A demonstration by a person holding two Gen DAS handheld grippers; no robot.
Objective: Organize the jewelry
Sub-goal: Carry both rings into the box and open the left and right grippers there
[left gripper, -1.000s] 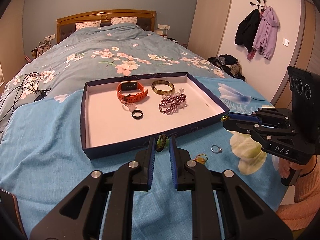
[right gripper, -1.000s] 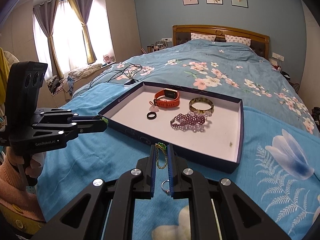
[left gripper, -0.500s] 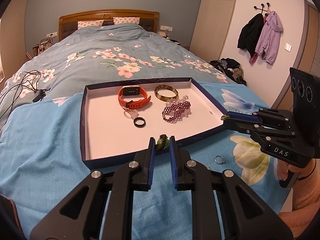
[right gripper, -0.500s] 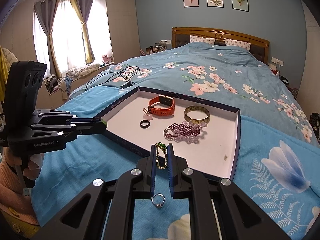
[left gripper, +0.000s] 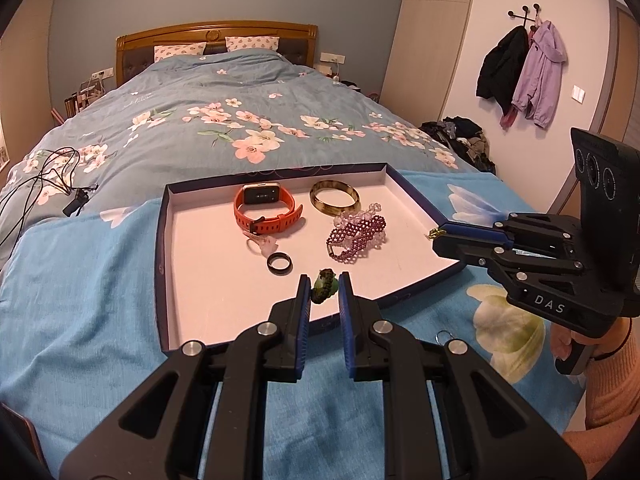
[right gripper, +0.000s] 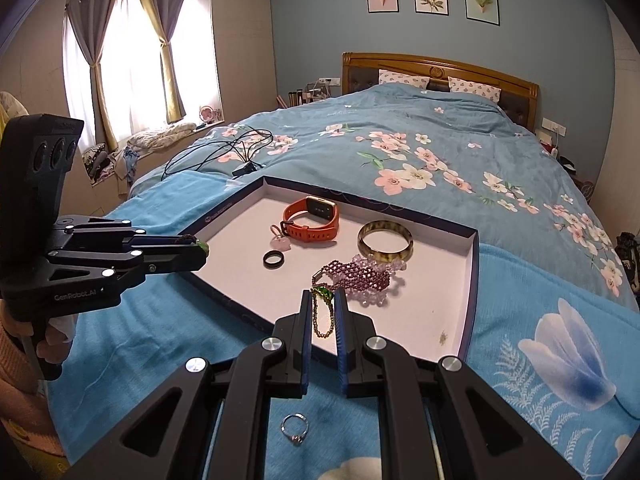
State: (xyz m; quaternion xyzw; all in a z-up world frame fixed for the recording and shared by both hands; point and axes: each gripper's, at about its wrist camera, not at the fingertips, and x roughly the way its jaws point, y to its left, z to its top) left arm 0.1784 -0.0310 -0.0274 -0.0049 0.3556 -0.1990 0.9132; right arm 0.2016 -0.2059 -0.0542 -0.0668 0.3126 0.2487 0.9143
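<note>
Most of the sorting looked done to me: inside the shallow tray (left gripper: 162, 240) lay the orange watch (left gripper: 266, 210), the amber bangle (left gripper: 334, 198), the purple beaded bracelet (left gripper: 356, 238), the black ring (left gripper: 279, 263) and a small pink charm (left gripper: 264, 244). Two pieces were in transit. My left gripper (left gripper: 324, 292) was clamped on a dark braided cord with a green bead (left gripper: 323, 283), held over the tray's near edge, its short length pointing forward out of my fingers toward the tray floor. My right gripper (right gripper: 324, 300) was pinched on a gold chain with a green pendant (right gripper: 323, 312), also above the tray's near part; the chain hung as a loop with its long axis straight down, pendant at the top between the tips. Outside the tray, a silver ring (right gripper: 295, 429) lay on the blue blanket (right gripper: 520, 292) beneath my right fingers, so I judged that one, plus setting down both carried pieces, was what remained.
</note>
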